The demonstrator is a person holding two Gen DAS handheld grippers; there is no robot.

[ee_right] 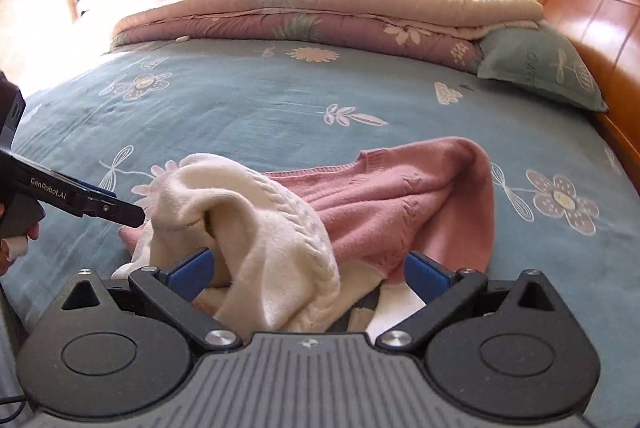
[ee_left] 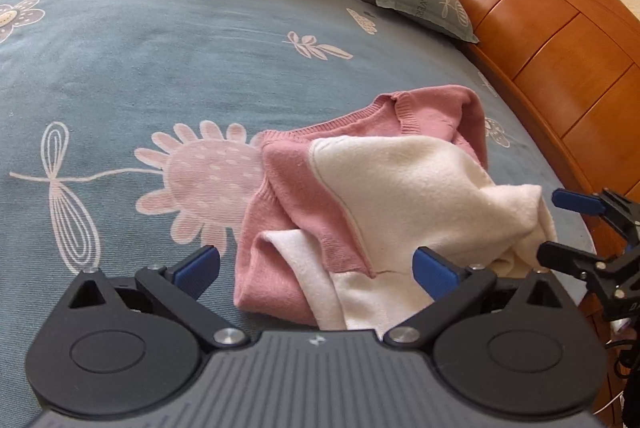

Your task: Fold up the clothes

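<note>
Both jaws stand wide with nothing between them: the left gripper [ee_left: 316, 266] and the right gripper [ee_right: 308, 268] each hover low over one crumpled pink-and-cream sweater [ee_left: 360, 180], which lies bunched on the near part of the blue flowered bedsheet [ee_left: 140, 60], pink knit showing beneath the cream cable-knit part turned over it. Beyond it, at the far edge of the bed, sit one folded floral quilt [ee_right: 320, 16] and one grey-green pillow [ee_right: 540, 68] just beside the one wooden headboard [ee_left: 540, 28].
</note>
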